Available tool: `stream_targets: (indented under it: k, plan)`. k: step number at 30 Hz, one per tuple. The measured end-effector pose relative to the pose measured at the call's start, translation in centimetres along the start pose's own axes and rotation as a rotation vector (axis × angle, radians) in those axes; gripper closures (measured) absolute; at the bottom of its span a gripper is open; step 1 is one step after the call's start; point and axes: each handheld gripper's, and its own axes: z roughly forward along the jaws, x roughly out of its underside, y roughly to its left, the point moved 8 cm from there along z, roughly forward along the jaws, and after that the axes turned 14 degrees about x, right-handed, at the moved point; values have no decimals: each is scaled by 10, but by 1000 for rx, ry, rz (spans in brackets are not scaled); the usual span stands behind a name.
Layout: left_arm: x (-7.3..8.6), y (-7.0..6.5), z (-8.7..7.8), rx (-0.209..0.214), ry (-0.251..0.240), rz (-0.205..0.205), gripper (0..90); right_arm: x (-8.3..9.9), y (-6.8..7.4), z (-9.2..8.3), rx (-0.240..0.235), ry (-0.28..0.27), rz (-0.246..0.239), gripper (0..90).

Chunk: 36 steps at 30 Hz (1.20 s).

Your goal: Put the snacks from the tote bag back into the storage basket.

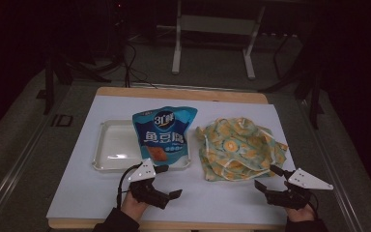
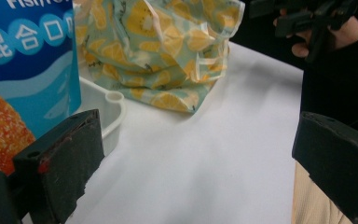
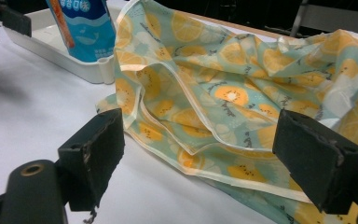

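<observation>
Hovering at the near table edge, both grippers empty, jaws spread apart. Right gripper (image 1: pixel 269 178) sits just short of the crumpled orange-print bag (image 1: pixel 241 147), nearest hand, aimed at its near hem. Left gripper (image 1: pixel 166 181) points across at bag, beside the blue snack pouch (image 1: pixel 164 135) lying over white tray (image 1: pixel 107 145).

Bare white sheet (image 1: pixel 101 193) runs along the near table edge, open to either gripper. Farther back, a white tray (image 1: pixel 108 145) (a blue snack bag (image 1: pixel 164 135) lies across its right side) and a crumpled fruit-print bag (image 1: pixel 239 147) block the way.
</observation>
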Motion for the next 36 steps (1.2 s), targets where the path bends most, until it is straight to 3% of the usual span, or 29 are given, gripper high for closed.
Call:
stream_targets:
  k: [11, 19, 26, 36]
  plan:
    - [5, -3, 2, -17, 35, 27, 24, 1, -1, -1, -2, -15, -3, 159]
    - [6, -4, 1, -16, 27, 27, 18, -1, -3, -2, 23, -28, -6, 144]
    - [7, -4, 1, -10, 19, 34, 18, -1, -3, -3, 14, -31, 10, 143]
    - [8, -4, 0, -13, 21, 36, 18, 0, -2, -1, 16, -31, -8, 143]
